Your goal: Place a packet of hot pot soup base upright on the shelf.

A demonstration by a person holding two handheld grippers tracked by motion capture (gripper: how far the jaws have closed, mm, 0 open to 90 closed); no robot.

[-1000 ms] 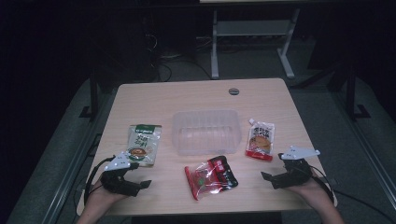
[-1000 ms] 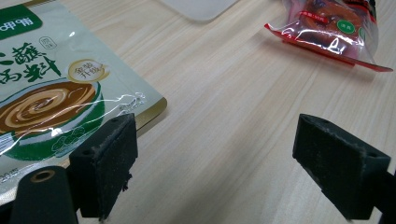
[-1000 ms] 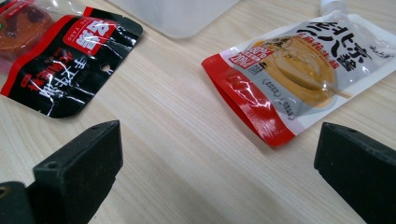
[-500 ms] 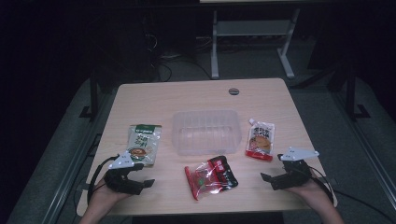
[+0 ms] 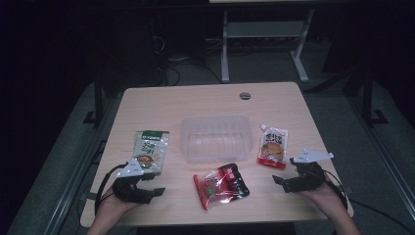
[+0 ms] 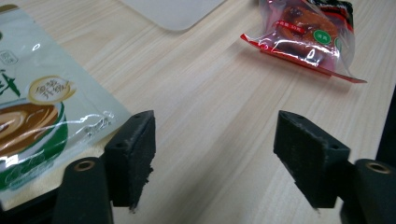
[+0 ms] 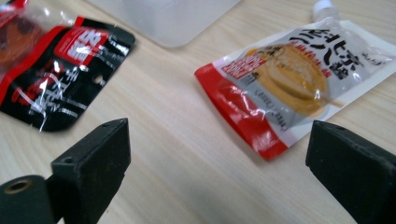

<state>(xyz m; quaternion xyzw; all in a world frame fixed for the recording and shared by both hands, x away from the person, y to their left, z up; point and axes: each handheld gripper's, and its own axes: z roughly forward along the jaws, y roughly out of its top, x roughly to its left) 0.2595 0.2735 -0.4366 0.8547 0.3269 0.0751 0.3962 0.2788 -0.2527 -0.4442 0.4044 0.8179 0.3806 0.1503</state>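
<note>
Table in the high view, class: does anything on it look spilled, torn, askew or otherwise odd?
Nothing stands out. The green packet, the spouted pouch and the red-and-black packet lie flat and sealed around the empty clear tub. The red-and-black packet lies at an angle, nothing more.

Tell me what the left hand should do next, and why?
Probably slide the left hand-held gripper sideways onto the edge of the green packet. Its jaws have just been closing with nothing between them, and that packet lies right beside one jaw, nearer than the clear tub.
</note>
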